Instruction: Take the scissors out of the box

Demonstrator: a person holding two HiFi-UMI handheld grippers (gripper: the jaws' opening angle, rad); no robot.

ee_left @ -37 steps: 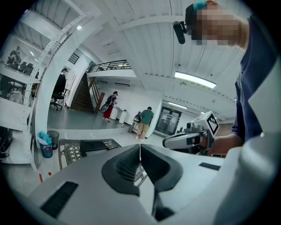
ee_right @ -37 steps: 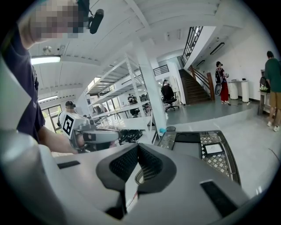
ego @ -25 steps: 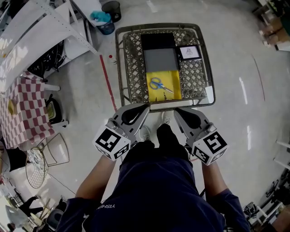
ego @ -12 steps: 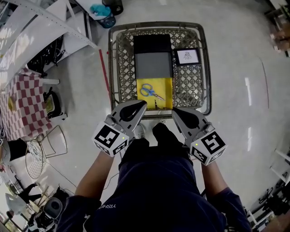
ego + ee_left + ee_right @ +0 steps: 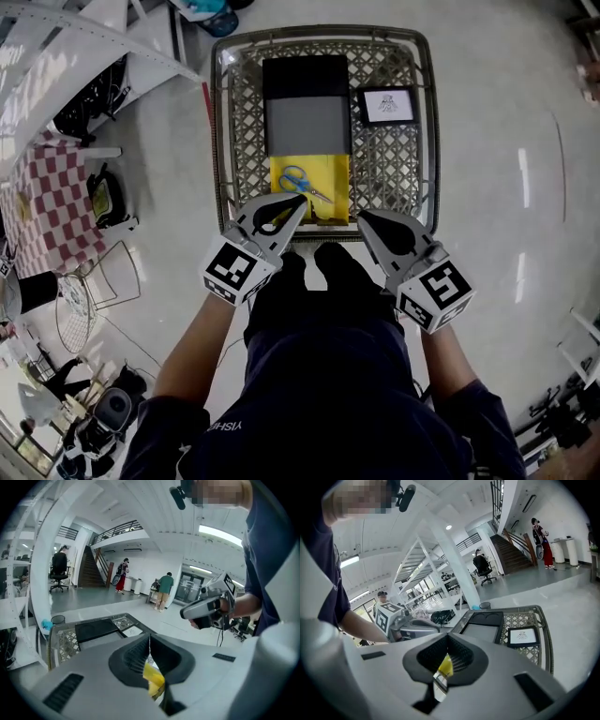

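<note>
The scissors (image 5: 302, 182) show in the head view alone. They are blue-handled and lie flat on the yellow lining (image 5: 333, 178) at the near end of the box (image 5: 305, 75). They sit just ahead of the tips of the left hand-held gripper (image 5: 298, 202), and ahead and to the left of the right hand-held gripper (image 5: 364, 217). Their blade ends are too small to make out. The left tips overlap the lining's near corner in that view; contact cannot be judged. The box stands in a wire basket (image 5: 223, 131), and a card (image 5: 387, 105) lies ahead of the right hand-held gripper, beside the box. In both gripper views the gripper's own body hides the near end of the box and the scissors. Only a scrap of yellow shows through the opening behind the jaws. Those views settle the jaws: each pair meets at the tips with nothing between them. The left gripper view alone shows the right hand-held gripper off to its right, and people standing far off in the hall. The right gripper view shows the left one to its left, with the card ahead. The person's torso blocks the lower head view.
</note>
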